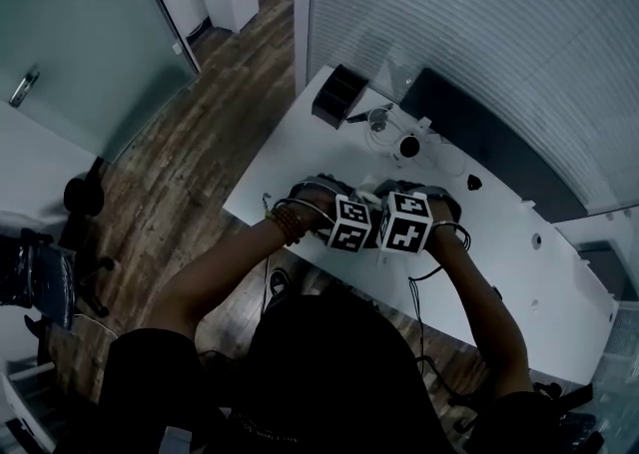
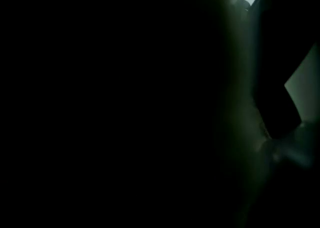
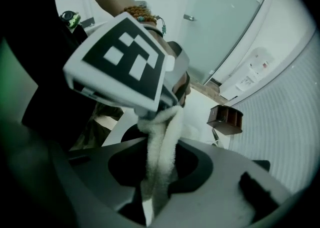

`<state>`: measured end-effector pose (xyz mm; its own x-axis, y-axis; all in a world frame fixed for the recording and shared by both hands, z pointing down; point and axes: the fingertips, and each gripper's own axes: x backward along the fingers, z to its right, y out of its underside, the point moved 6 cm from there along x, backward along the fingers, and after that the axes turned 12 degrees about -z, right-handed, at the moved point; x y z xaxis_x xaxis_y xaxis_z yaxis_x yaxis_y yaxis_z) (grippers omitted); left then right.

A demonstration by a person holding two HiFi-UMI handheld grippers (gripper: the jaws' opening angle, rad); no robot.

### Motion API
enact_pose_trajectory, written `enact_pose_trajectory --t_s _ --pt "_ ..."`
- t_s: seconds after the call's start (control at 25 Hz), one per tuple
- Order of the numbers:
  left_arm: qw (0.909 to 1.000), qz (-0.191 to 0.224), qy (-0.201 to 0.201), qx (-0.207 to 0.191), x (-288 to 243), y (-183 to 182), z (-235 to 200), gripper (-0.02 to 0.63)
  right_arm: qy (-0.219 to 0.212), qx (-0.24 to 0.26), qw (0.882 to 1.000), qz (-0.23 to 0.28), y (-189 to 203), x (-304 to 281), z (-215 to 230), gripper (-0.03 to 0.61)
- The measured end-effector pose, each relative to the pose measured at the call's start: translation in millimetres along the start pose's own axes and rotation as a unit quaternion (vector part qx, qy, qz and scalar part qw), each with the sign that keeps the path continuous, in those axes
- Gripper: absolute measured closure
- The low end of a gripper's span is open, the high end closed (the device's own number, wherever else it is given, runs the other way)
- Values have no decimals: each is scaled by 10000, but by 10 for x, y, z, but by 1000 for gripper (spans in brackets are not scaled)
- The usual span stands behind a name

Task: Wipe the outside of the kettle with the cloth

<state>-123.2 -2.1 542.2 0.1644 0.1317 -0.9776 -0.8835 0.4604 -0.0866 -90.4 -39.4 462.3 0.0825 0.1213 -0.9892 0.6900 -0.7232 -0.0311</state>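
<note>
left hand-held gripper (image 1: 349, 225): its view is all dark, cannot tell | right hand-held gripper (image 3: 150, 209): clamped on cloth (image 3: 160, 152), middle of frame | kettle: hidden, likely under both | cloth: soft, light, floppy; pinch a bunched fold.

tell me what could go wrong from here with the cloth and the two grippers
The cloth is bunched into a thin rope from the left gripper down between the right gripper's jaws; it may slip out, or wipe very little.
In the head view both grippers sit crowded together, marker cubes almost touching, so they could knock each other.
The left gripper view is almost black, so what its jaws meet can't be checked.
</note>
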Motion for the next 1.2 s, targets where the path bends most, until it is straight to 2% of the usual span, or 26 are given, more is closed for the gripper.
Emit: enact_pose_trajectory --t_s 0.08,0.24,0.32,0.48,0.6,0.68,0.76,0.88,0.92,1.0,1.04,1.08,1.12,1.2 --pt "10000 19 -7 22 1 5 11 531 -5 -25 10000 4 -70 11 9 486" --pt "10000 -38 39 56 -8 -10 25 531 -401 -748 9950 518 337 -5 -93 486" --pt "10000 -67 23 -2 -17 -16 20 531 -407 -947 9930 579 418 -24 -85 486" --pt "9998 -127 -111 -113 -8 -3 12 528 18 -389 9992 94 45 -22 75 486" --pt "9998 -118 -137 -113 -4 19 39 529 -13 -280 9994 204 -7 3 49 486" --pt "9996 -172 -137 -154 -2 -21 39 529 -142 -483 9979 407 196 1 -40 486" --pt "9995 -241 -97 -203 -11 -49 4 529 -192 -762 9962 366 480 -18 -72 486" --pt "9994 -236 -35 -240 -12 -21 -19 531 78 -1328 9910 139 929 -89 18 486" --pt "9996 -203 -19 -212 -13 -18 -14 531 165 -1655 9855 331 1050 -55 49 486" --pt "9998 -143 22 -126 -8 -17 -7 531 172 -2371 9625 1305 1084 203 55 486" --pt "9999 -145 34 -85 -1 -17 -3 531 117 -2518 9519 1740 976 362 5 486" --pt "9998 -172 47 -49 8 -16 3 531 22 -2447 9503 1923 805 468 -85 486" --pt "9997 -216 72 -15 15 -13 11 531 -89 -2218 9575 1844 602 483 -196 486" --pt "9994 -291 162 64 19 1 27 532 -192 -1668 9770 1313 233 304 -403 486"
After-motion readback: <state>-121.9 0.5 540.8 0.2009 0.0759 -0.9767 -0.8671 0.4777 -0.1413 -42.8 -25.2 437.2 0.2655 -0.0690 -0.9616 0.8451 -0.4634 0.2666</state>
